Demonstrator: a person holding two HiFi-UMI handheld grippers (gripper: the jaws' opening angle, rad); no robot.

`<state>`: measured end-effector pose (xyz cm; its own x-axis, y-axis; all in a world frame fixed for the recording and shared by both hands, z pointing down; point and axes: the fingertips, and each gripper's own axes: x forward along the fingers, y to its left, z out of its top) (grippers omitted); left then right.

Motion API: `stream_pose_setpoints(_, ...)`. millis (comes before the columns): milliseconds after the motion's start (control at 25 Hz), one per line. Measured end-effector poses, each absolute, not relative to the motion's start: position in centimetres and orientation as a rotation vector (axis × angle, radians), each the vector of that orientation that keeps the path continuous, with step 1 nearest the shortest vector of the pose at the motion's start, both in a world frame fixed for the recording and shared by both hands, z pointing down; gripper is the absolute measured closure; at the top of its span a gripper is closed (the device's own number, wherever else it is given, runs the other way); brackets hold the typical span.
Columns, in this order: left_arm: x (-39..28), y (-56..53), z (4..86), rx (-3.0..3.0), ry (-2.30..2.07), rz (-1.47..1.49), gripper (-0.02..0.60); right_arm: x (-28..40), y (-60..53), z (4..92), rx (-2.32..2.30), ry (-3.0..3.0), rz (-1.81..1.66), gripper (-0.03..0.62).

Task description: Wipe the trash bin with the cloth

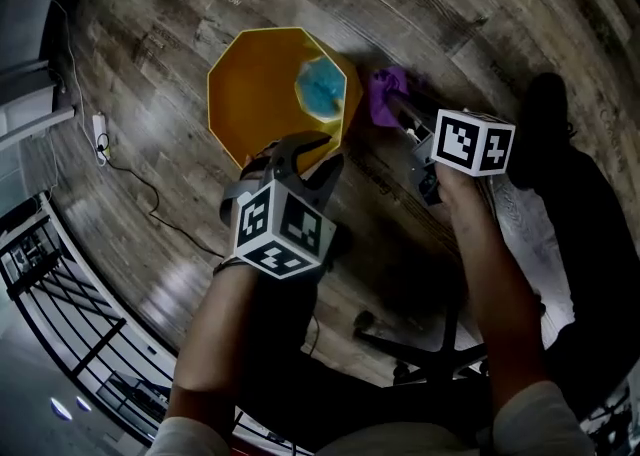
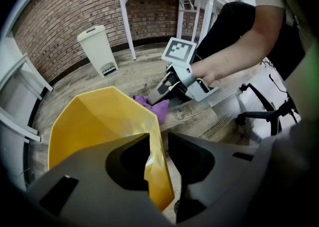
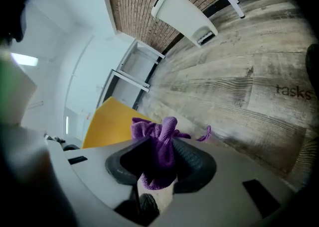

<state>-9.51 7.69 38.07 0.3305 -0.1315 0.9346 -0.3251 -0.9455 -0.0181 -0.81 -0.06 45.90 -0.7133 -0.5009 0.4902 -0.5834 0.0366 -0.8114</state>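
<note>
The yellow trash bin (image 1: 260,94) stands upright on the wooden floor, with something blue (image 1: 322,87) inside it. My left gripper (image 1: 300,149) points down at the bin's near edge. In the left gripper view the bin's rim (image 2: 155,161) lies between its jaws, with a gap to the right jaw, so my left gripper (image 2: 159,159) is open. My right gripper (image 1: 400,109) is just right of the bin, off the floor, and shut on a bunched purple cloth (image 1: 385,94). In the right gripper view the cloth (image 3: 158,151) is pinched between the pads, with the bin (image 3: 107,121) beyond at left.
A white pedal bin (image 2: 97,49) stands by the brick wall beside a white table's legs (image 2: 124,17). An office chair base (image 1: 420,349) is close behind my right arm. A power strip (image 1: 100,134) and its cable lie on the floor at left.
</note>
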Motion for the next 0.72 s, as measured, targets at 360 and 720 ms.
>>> stream_pose_setpoints(360,-10.5,7.8,39.1,2.343,-0.443,1.693,0.486,-2.6,1.1,36.5,0.908,-2.569,1.897,0.462)
stream_pose_setpoints(720,-10.2,7.7,39.2,2.307,-0.442,1.683,0.554,-3.1,1.1,32.9,0.896,-2.669,1.913,0.462)
